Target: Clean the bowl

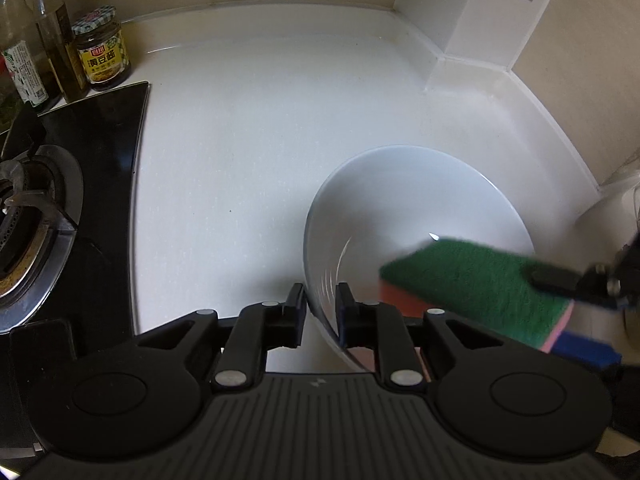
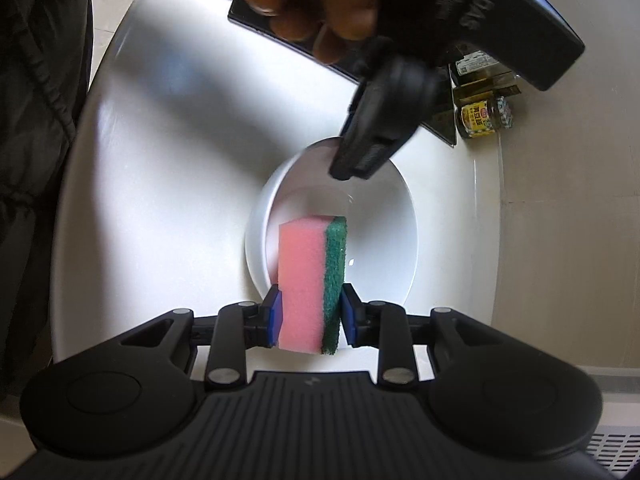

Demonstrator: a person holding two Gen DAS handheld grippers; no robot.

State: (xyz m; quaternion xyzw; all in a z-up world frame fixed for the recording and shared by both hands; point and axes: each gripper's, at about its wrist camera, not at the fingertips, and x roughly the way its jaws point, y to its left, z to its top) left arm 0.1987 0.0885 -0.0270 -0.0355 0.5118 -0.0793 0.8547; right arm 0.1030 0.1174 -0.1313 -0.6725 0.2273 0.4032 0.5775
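On the white counter [image 1: 248, 128] beside the stove [image 1: 60, 208] sits the white bowl [image 1: 420, 200], and both grippers are at it. The left gripper [image 1: 320, 308] straddles the bowl's near rim, one finger outside the wall and one inside; a gap shows between the pads and the rim, so its jaws stand apart and do not press on the bowl. The right gripper [image 2: 308, 316] is clamped on a sponge [image 2: 310, 280], pink foam on one side and green scouring pad on the other, which reaches forward over the bowl's inside. Whether the sponge's far end touches the bowl's floor cannot be told.

Behind the stove, against the wall, stand a jar [image 1: 103, 50] with a yellow label and two bottles [image 1: 56, 44], well apart from the bowl. Nothing lies between the bowl and either gripper.

The left wrist view shows the stove's burner, the counter's back corner and the sponge coming in blurred from the right, its green face up, held by the other gripper's finger. The right wrist view shows the sponge's pink side, the bowl [image 2: 360, 240] from above, the left gripper [image 2: 360, 156] coming down onto the far rim, the person's hand [image 2: 320, 12] around its handle, and a dark sleeve [image 2: 36, 120] at the left edge.
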